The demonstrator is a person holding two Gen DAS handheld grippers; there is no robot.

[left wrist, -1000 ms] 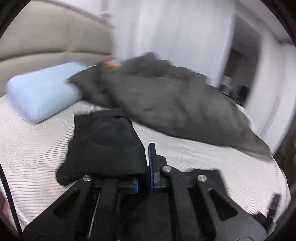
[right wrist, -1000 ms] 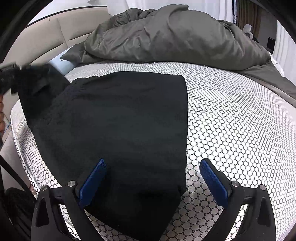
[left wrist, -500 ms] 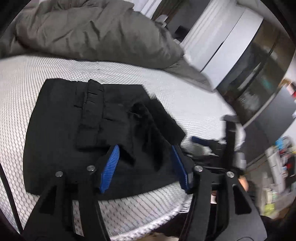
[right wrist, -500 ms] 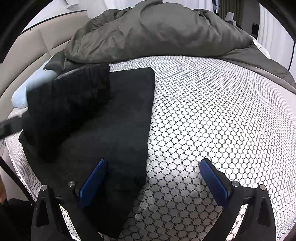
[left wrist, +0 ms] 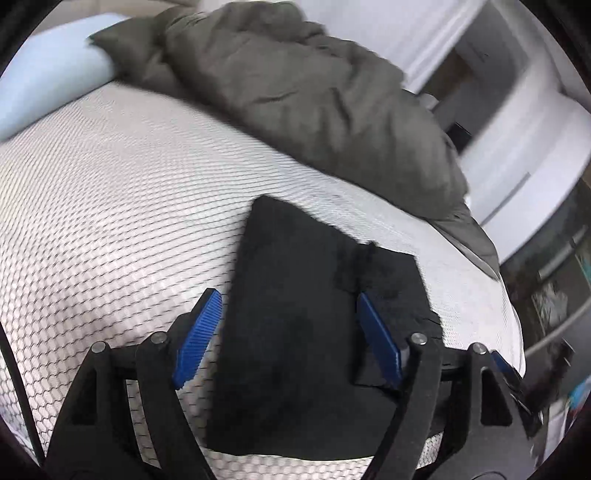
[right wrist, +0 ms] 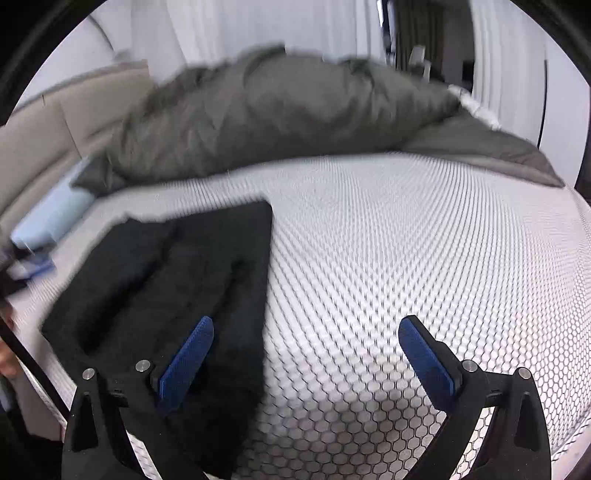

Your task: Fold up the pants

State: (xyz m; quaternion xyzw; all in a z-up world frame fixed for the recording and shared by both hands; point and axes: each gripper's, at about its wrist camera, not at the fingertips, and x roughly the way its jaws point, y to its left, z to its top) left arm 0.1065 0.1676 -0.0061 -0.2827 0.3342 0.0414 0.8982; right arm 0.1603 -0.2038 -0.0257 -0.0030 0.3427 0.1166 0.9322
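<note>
A bed [right wrist: 369,258] with a white cover printed in a honeycomb pattern fills both views. A rumpled grey-green duvet [left wrist: 314,92] lies heaped across its far side. A pale blue pillow [left wrist: 48,81] sits beside the duvet, against a beige padded headboard [right wrist: 55,125]. White curtains [right wrist: 258,26] hang behind.

Both views are bright and evenly lit, daylight-ish, no hard shadows or glare. Motion blur smears the grey duvet [right wrist: 280,110] and the right edge of the left wrist view. Heavy fisheye bending, black vignette in the corners. Black pants [left wrist: 295,314] show almost no detail.
</note>
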